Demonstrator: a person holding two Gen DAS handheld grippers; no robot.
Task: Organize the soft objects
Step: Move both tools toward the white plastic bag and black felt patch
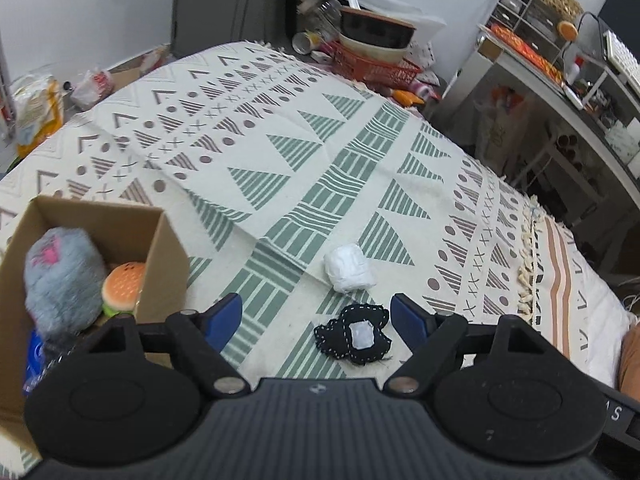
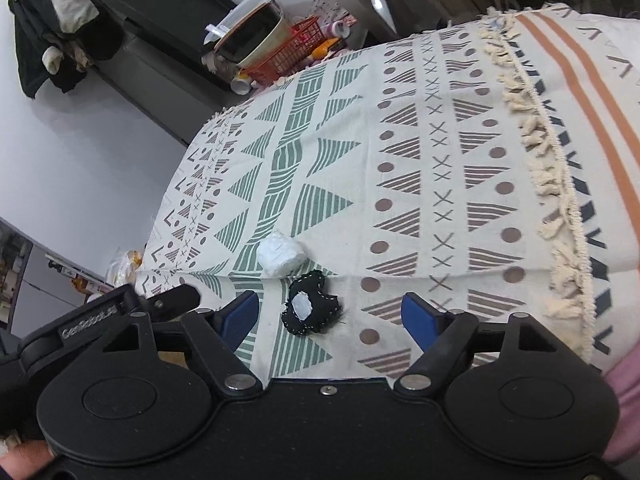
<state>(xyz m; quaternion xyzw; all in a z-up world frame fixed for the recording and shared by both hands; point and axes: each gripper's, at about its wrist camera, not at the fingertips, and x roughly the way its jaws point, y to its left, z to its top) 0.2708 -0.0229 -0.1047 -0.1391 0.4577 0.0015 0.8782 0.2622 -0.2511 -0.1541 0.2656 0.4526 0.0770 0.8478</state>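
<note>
A small black stitched fabric toy with a white patch lies on the patterned cloth, between the blue pads of my open left gripper. Just beyond it sits a white soft lump. To the left stands a cardboard box holding a grey fluffy toy and a burger plush. In the right wrist view the black toy lies between the spread fingers of my open right gripper, with the white lump just behind it. The other gripper's body shows at the left.
The patterned cloth covers a bed-like surface, with a tasselled edge to the right. A red basket with stacked bowls stands at the far end. A cluttered desk lies to the right, and bags sit on the floor at left.
</note>
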